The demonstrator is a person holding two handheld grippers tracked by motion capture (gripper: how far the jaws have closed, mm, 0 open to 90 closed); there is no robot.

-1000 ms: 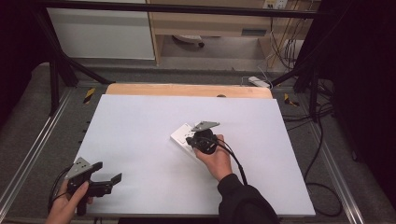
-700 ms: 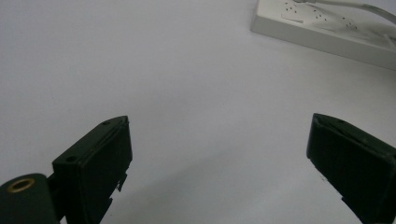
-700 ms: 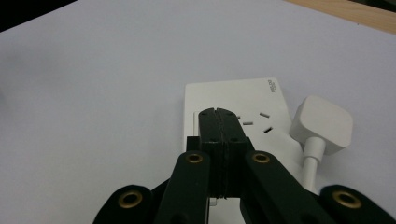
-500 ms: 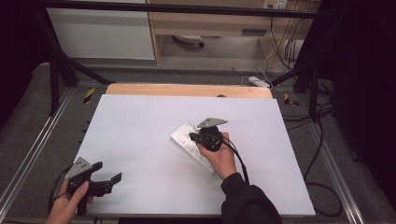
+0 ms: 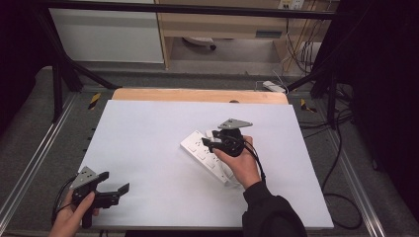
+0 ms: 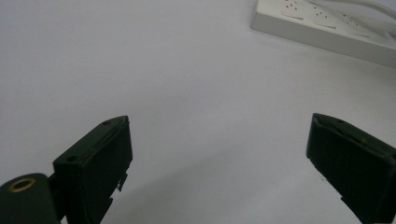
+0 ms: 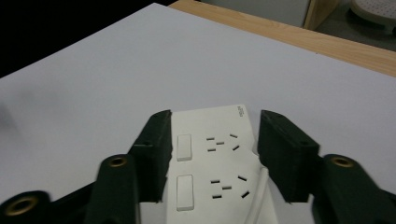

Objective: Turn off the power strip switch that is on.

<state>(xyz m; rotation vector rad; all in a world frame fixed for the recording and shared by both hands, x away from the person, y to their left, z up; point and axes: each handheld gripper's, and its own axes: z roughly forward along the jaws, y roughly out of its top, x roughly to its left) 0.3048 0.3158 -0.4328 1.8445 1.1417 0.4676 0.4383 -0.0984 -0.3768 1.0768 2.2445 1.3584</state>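
Observation:
A white power strip (image 5: 195, 144) with rocker switches lies aslant in the middle of the white table top (image 5: 148, 123). My right gripper (image 5: 206, 143) hovers over its far end. Its jaws have just been opening and now stand apart, with the strip (image 7: 219, 158) seen below and between them, untouched by the pads. The right gripper (image 7: 215, 126) holds nothing. A white cable (image 7: 260, 186) runs along the strip's side. My left gripper (image 5: 116, 181) rests at the front left corner, open and empty. From the left gripper (image 6: 219, 126) the strip (image 6: 322, 28) lies far off.
A wooden board edge (image 5: 197, 95) borders the table's far side. Metal frame rails (image 5: 39, 148) run along both sides. Cables and a white plug block (image 5: 272, 86) lie on the floor beyond the far right corner.
My right gripper has lifted and drifted a little to the right over the power strip. The left hand and its gripper have kept still.

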